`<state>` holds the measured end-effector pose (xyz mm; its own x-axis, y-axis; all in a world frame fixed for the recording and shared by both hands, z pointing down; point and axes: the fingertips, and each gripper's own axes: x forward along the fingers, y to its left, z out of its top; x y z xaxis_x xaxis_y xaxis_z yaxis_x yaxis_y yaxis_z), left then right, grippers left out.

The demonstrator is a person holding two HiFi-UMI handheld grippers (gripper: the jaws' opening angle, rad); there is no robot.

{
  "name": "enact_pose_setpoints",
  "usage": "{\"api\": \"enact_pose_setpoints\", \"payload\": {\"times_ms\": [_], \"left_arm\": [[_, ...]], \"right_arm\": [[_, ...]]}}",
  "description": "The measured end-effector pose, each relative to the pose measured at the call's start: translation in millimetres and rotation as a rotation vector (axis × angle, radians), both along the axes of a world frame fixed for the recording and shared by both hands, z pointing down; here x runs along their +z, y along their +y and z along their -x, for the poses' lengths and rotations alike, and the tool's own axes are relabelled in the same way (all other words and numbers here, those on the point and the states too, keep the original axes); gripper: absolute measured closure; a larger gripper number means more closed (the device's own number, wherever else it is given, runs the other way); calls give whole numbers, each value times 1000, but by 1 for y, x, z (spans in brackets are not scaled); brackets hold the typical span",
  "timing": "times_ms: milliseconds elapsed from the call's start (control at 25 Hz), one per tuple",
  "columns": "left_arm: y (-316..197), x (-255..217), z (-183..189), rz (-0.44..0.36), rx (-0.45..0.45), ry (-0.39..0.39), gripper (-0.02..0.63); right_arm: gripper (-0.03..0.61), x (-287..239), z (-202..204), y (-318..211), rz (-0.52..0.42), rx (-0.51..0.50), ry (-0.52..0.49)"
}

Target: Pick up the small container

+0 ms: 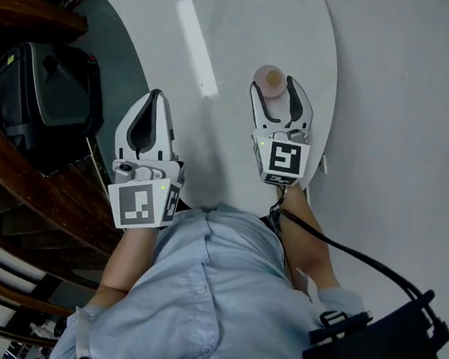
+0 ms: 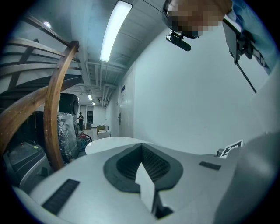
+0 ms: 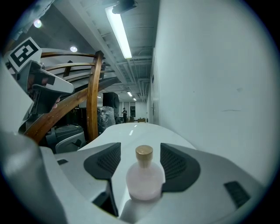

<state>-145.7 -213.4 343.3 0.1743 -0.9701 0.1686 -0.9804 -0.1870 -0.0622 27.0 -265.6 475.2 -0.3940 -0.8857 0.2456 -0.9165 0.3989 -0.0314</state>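
Observation:
A small pale pink bottle (image 1: pixel 268 80) with a gold cap stands upright on the white round table (image 1: pixel 248 26), near its right edge. My right gripper (image 1: pixel 274 87) is open, with one finger on each side of the bottle. In the right gripper view the bottle (image 3: pixel 144 177) sits between the dark pads of the gripper (image 3: pixel 141 165); there is a clear gap on its left, and its right side is at or against the pad. My left gripper (image 1: pixel 151 102) hovers over the table's left edge, shut and empty. In its own view the left gripper (image 2: pixel 141 153) shows its pads pressed together.
Curved wooden stair rails (image 1: pixel 18 169) and a black machine (image 1: pixel 49 100) lie to the left of the table. A white wall (image 3: pixel 210 87) runs close along the table's right side. A black bag (image 1: pixel 382 351) hangs at the person's right hip.

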Motion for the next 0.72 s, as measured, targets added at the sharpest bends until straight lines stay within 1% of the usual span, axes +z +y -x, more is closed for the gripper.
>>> {"api": "enact_pose_setpoints", "payload": {"times_ms": [280,720], "left_arm": [[-11,18,7,46,-22,7,615],[-11,20,18,49,-37,11,615]], "right_arm": [[295,11,4,-25,11,-10,14],[295,17,11,-36,25,-9,32]]}}
